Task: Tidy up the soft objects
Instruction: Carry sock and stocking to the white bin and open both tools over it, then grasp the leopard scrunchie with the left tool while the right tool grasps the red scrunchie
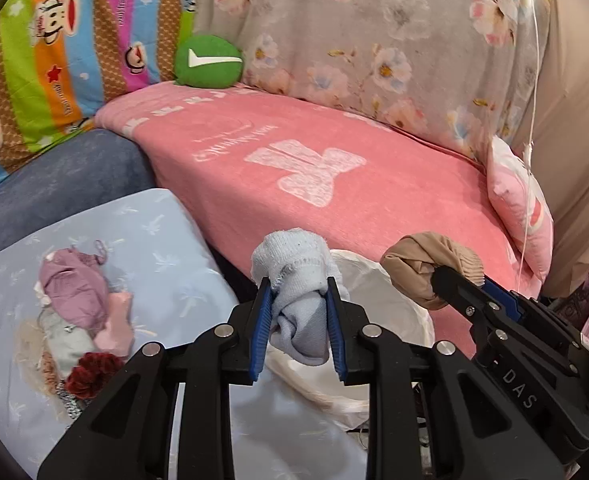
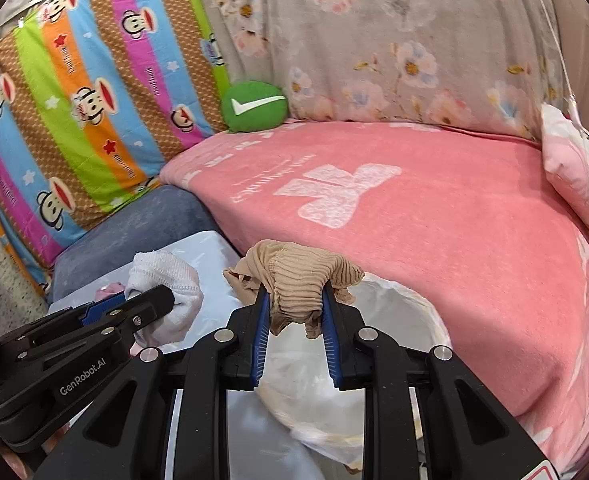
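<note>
My left gripper [image 1: 299, 286] is shut on a rolled pale blue-white sock [image 1: 294, 268], seen again as the white sock [image 2: 166, 280] at the left of the right wrist view. Beside it my right gripper [image 2: 296, 292] is shut on a bunched tan ribbed sock [image 2: 298, 276], which shows as the tan sock [image 1: 422, 270] at the right of the left wrist view. Both hover over a white round fabric basket [image 1: 378, 292] [image 2: 406, 320] beside the pink blanket. A pile of small clothes [image 1: 82, 312] lies on a light blue sheet [image 1: 166, 248] at the lower left.
A pink blanket [image 2: 434, 216] covers the seat ahead, backed by a grey floral cushion [image 2: 394, 40] and a striped monkey-print cloth [image 2: 86, 100]. A green round cushion [image 2: 253, 106] sits in the corner. A pink pillow [image 2: 574, 176] leans at the right. A thin white cord [image 2: 574, 96] hangs there.
</note>
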Motion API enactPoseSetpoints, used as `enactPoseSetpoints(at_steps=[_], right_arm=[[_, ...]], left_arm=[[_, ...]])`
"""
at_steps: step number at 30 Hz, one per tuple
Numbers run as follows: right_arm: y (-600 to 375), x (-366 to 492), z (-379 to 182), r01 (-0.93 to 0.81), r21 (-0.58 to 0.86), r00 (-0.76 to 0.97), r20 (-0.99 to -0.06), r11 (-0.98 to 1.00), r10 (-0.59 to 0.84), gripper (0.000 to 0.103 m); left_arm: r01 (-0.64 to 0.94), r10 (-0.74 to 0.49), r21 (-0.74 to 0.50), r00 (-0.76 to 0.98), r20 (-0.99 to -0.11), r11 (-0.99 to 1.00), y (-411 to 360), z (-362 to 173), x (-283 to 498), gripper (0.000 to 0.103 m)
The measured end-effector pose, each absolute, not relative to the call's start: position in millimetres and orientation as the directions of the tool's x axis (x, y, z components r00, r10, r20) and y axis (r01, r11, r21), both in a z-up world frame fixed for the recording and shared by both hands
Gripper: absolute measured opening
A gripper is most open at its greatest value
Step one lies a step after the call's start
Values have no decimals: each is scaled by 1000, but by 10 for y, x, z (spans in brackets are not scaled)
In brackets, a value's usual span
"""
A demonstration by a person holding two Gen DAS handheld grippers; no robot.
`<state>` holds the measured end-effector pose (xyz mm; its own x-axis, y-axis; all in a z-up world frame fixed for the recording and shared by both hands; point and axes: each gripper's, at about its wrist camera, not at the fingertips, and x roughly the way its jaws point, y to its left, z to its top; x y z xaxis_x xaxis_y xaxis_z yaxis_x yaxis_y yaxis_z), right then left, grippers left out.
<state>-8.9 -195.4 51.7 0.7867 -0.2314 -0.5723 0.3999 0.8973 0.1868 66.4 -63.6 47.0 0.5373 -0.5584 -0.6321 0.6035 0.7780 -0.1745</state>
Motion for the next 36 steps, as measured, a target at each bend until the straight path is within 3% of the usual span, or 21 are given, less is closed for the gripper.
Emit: enactPoseSetpoints(at_steps=[8,12,15,17,26,36], right_arm=[[-2271,-132,340,448,192,759,-599,873,-258,24],[-2343,-116,280,459,190,750,-606,868,-264,27],[-2386,-121,259,476,191,743,-609,858,-277,34],[-2394,-132,261,483,191,742,-608,854,-283,42],[-2178,-94,263,436,174,750,-613,883,-250,50],[-1795,32,208,359,161,759,-624,919,-187,51]], left_arm=[[645,-586,-185,489,-647,742,-934,362,649,31],[637,-588,-193,497,-638,747,-992,340,671,67],[609,-574,-199,516,-636,768,-975,331,708,76],[592,-567,-209,520,-639,778,-944,315,746,76],[535,-515,-194,556,-653,822,-736,261,771,76],[442,-451,-198,593,-667,875,-284,187,825,76]])
